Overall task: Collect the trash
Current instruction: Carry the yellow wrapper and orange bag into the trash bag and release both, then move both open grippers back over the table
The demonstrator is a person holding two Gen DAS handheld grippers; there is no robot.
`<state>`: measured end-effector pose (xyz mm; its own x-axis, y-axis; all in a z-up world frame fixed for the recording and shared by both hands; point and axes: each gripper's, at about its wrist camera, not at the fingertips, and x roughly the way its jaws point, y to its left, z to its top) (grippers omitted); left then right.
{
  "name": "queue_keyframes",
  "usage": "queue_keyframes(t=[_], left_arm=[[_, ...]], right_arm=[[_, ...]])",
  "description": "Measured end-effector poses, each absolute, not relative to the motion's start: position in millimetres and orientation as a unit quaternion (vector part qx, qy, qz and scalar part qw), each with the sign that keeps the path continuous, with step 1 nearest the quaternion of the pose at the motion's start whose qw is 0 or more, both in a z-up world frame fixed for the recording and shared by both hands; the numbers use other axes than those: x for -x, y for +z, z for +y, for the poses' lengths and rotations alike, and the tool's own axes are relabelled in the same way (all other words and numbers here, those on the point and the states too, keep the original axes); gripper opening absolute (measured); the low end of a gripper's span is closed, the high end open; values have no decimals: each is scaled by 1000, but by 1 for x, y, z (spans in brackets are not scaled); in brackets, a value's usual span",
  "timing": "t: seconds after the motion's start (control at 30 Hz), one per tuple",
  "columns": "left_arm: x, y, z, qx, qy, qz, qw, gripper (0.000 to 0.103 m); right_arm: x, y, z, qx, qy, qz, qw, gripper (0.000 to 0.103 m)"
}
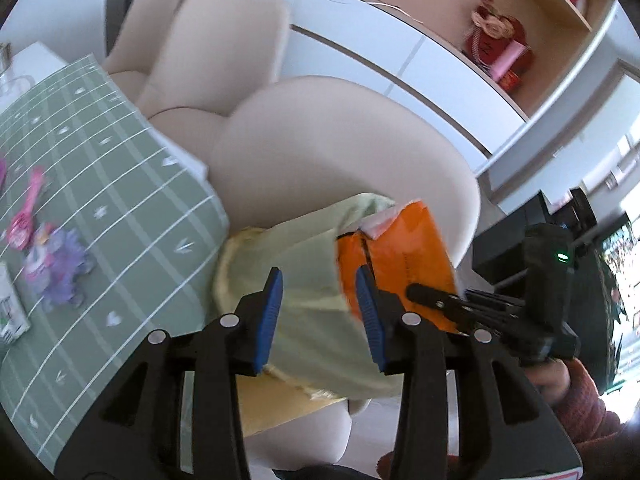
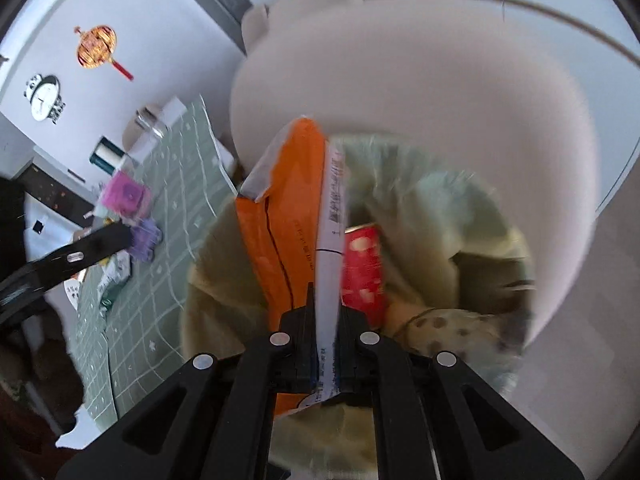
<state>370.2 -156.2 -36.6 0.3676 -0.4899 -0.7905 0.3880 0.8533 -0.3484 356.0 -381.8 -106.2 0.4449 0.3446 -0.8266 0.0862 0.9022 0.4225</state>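
Orange plastic mailer (image 2: 280, 216) clamped in right tool (image 2: 325, 320) enters lined bin (image 2: 460, 208); left tool (image 1: 320, 312) open, empty; counter (image 1: 132, 208) litter remains.

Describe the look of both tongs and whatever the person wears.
Left tongs: black angular frame, silver rivets, ribbed blue pads. Right tongs: the same black frame and rivets; its body shows a green light. A reddish knit sleeve covers the right arm.

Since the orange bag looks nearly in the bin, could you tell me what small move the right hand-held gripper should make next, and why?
Probably open the right hand-held gripper and let go. It is shut on the orange bag, whose lower part already sits inside the lined bin, above the red can. The left hand-held gripper is open at the liner, apart from the bag.
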Motion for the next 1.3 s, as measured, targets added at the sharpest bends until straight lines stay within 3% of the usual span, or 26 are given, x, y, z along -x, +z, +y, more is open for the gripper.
queue_keyframes(t=[0.43,0.47,0.53,0.73,1.0,1.2,1.3], left_arm=[[-354,-50,-100,67,-206,505,835,38],[-353,-50,-98,66,-207,505,835,39],[-352,-50,-96,67,-211,504,835,42],[-352,-48,-85,68,-228,502,832,42],[-348,-43,-36,71,-232,484,841,43],[-346,-43,42,92,-193,465,859,44],[-345,-50,90,102,-168,464,864,44]], right_arm=[[-364,-118,-362,-126,39,541,831,9],[-363,-115,-362,-122,33,539,833,11],[-355,-107,-361,-108,19,528,842,29],[-332,-79,-365,-100,-16,495,863,45],[-313,-30,-331,-95,-35,432,896,46],[-322,-5,-262,-75,8,391,917,47],[-329,0,-223,-68,31,385,920,57]])
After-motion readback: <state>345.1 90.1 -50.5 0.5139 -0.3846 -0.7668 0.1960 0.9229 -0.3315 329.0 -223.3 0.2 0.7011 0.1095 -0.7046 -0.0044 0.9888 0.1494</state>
